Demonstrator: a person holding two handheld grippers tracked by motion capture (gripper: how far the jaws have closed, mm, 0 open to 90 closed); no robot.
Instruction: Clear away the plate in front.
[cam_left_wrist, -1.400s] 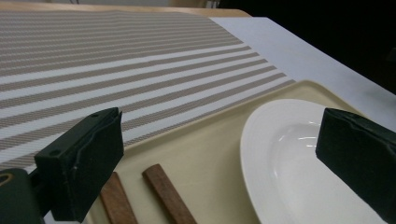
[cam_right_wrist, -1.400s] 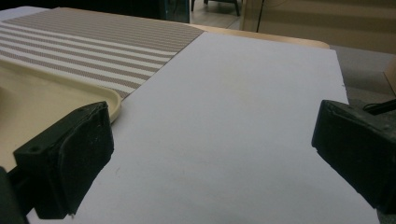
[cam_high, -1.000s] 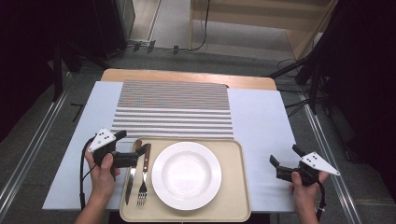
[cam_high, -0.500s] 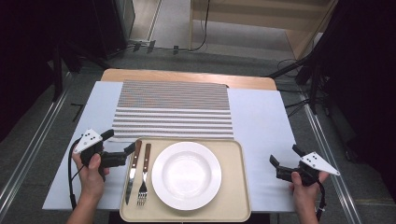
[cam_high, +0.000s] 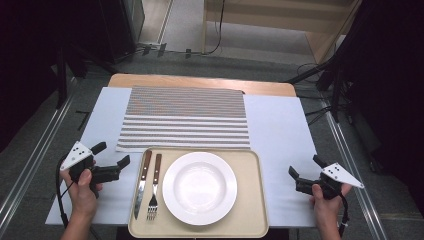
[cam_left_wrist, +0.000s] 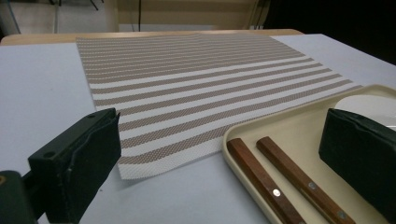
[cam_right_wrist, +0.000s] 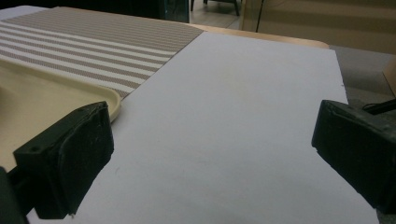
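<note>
A beige tray (cam_high: 250, 200) lies at the table's front edge and holds a white plate (cam_high: 199, 187). To the plate's left, a wood-handled knife (cam_high: 141, 182) and fork (cam_high: 154, 190) lie side by side. My left gripper (cam_high: 111, 153) hovers open just left of the tray, holding nothing. From the left gripper (cam_left_wrist: 219, 154), the knife handle (cam_left_wrist: 261, 175) and fork handle (cam_left_wrist: 299, 175) lie ahead between the jaws. My right gripper (cam_high: 305, 166) is open and holds nothing over the bare cloth right of the tray. The right gripper (cam_right_wrist: 215, 154) has the tray corner (cam_right_wrist: 56, 100) at its left.
A brown-and-white striped placemat (cam_high: 185, 117) lies flat behind the tray on the pale blue tablecloth (cam_high: 280, 125). The wooden table edge (cam_high: 200, 80) shows at the far side. Metal rails run along the floor on both sides.
My left gripper has drawn back leftward from above the knife handle to the cloth beside the tray. The right gripper has stayed where it was.
</note>
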